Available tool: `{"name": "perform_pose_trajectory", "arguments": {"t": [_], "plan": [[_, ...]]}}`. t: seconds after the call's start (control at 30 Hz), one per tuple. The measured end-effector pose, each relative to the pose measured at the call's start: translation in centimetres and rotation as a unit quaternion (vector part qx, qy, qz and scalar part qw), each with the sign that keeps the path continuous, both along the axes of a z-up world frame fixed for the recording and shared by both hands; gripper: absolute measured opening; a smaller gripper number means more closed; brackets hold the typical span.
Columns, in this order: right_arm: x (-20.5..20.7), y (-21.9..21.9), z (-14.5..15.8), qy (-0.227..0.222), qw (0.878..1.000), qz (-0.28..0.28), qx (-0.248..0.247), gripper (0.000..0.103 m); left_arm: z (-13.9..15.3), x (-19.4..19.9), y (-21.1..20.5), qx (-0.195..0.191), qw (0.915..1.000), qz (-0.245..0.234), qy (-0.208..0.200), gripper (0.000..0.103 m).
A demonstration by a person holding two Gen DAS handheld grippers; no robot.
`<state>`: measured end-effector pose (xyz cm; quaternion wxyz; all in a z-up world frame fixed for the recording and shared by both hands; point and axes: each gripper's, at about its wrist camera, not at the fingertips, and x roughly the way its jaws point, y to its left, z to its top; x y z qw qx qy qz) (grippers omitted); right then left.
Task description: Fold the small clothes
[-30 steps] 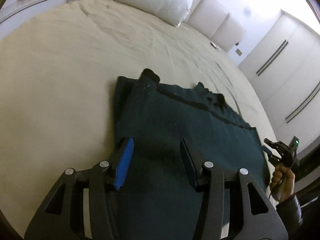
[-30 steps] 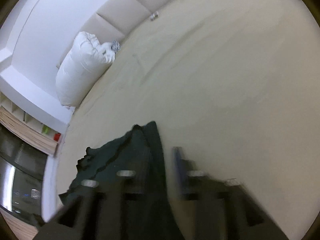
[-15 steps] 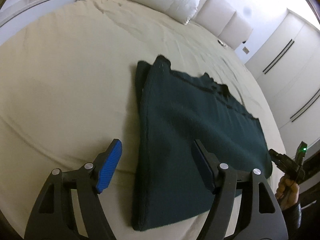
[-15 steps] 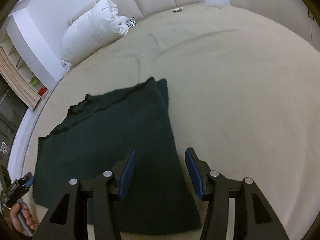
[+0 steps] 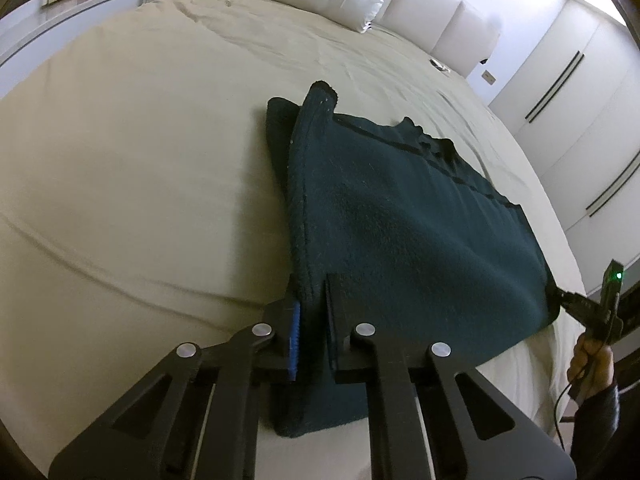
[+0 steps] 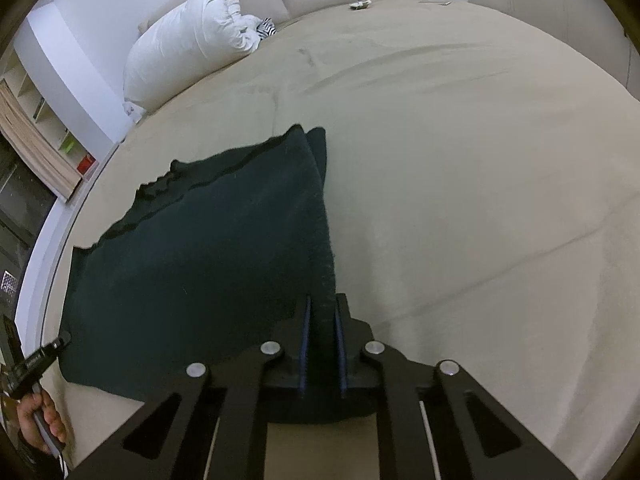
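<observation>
Handling: the dark green garment (image 5: 400, 216) is looking soft, thick and fleecy, sagging between the two holds; it is probably light, drapes readily and is unlikely to slip from ribbed pads.
Where to hold: the near corners are serving as the sensible holds, one per gripper, so the near hem is staying taut for a fold toward the far edge.
Left gripper (image 5: 310, 334): its jaws are sitting narrow, pinching the near left corner of the garment along its stitched side edge.
Right gripper (image 6: 322, 350): its jaws are sitting narrow too, gripping the near right corner, the cloth rising in a ridge between them.
Look: the garment (image 6: 200, 248) is showing a deep teal-green pile, roughly rectangular, with an uneven, darker-trimmed far edge and a second layer peeking out along one side.
Location: the garment is lying spread on the cream bed (image 5: 132, 152), near its foot, well apart from the white pillow (image 6: 188, 36) at the headboard.
Stage: the fold is judged to be only beginning.
</observation>
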<state>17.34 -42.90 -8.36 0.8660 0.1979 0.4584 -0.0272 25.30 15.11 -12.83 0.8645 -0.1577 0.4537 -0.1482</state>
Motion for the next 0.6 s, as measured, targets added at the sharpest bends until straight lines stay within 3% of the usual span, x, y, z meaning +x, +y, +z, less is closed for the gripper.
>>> {"name": "perform_pose_trajectory", "arguments": {"t": [0.1,0.27,0.37,0.47,0.53,0.6], "plan": [[0.6,-0.6,-1.2,0.008,1.0,-0.005,0.009,0.011,-0.2,-0.7,0.5,-0.006,1.0,0.003,0.003,0.008],[0.9,-2.5,-2.9,0.003,0.997,-0.022,0.072,0.011,-1.3,-1.5,1.6,-0.016,0.9998,0.01,0.011,0.008],[0.8,-2.5,-2.9,-0.001,0.998,-0.011,0.069,0.011,-2.2,-1.2,2.2,-0.035,0.9991,0.01,0.019,0.009],[0.1,-2.6,-1.7,-0.002,0.998,-0.027,0.062,0.02,-2.0,-1.3,3.1,-0.064,0.9977,0.007,0.019,0.012],[-0.8,-2.5,0.1,-0.015,0.998,-0.055,0.024,0.029,-1.4,-1.5,4.0,-0.065,0.9973,0.02,0.027,0.013],[-1.2,-2.1,2.0,-0.038,0.997,-0.062,0.01,0.029,0.2,-1.8,4.9,-0.042,0.9975,0.054,0.017,0.013]]}}
